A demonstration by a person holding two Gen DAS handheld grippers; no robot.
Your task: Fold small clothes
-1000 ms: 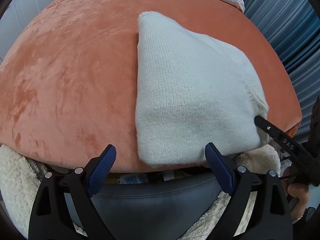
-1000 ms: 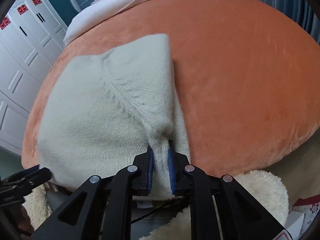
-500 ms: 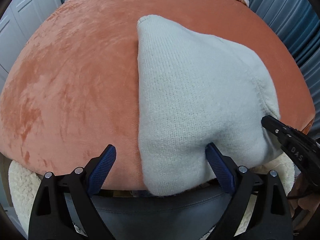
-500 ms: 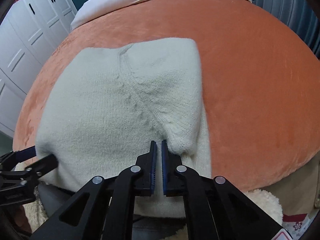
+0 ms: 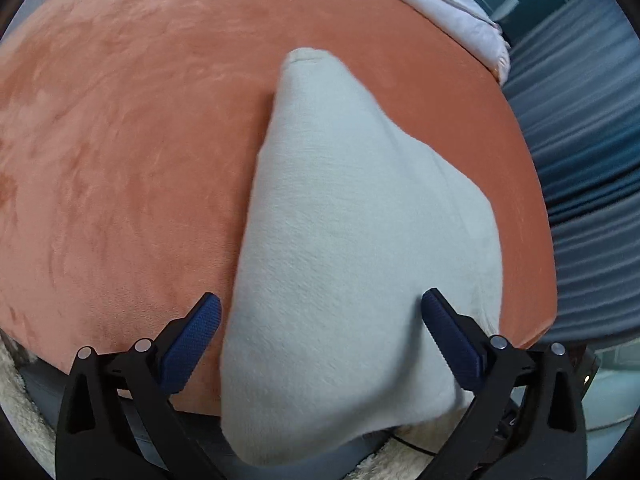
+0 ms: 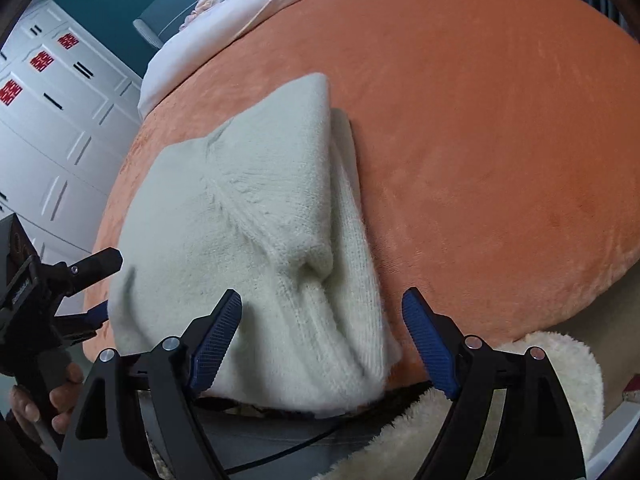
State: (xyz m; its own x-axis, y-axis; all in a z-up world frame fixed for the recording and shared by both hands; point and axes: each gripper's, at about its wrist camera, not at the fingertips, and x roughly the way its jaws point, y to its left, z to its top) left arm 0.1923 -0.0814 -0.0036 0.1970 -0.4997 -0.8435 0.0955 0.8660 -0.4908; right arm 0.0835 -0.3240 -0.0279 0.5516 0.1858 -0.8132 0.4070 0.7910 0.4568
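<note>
A cream knitted garment (image 5: 352, 240) lies folded on the orange velvet surface (image 5: 120, 160), and its near end hangs over the front edge. My left gripper (image 5: 320, 320) hovers over that near end, jaws opening wide, the knit between the fingers but not pinched. In the right wrist view the garment (image 6: 248, 216) shows a folded-over flap with a raised seam. My right gripper (image 6: 322, 300) is over its near right corner, jaws opening, the pads off the cloth. The left gripper (image 6: 106, 284) shows at the garment's left edge, held by a hand (image 6: 52, 396).
White bedding (image 6: 224, 28) lies along the far edge of the orange surface. Blue curtains (image 5: 580, 160) hang at the right, white cupboards (image 6: 52, 120) stand at the left. A fluffy cream throw (image 6: 520, 384) and a grey seat (image 5: 280, 468) lie below the front edge.
The right gripper let go of the garment's flap, which dropped onto the pile, and opened wide. The left gripper moved right over the garment's near end and opened a little further.
</note>
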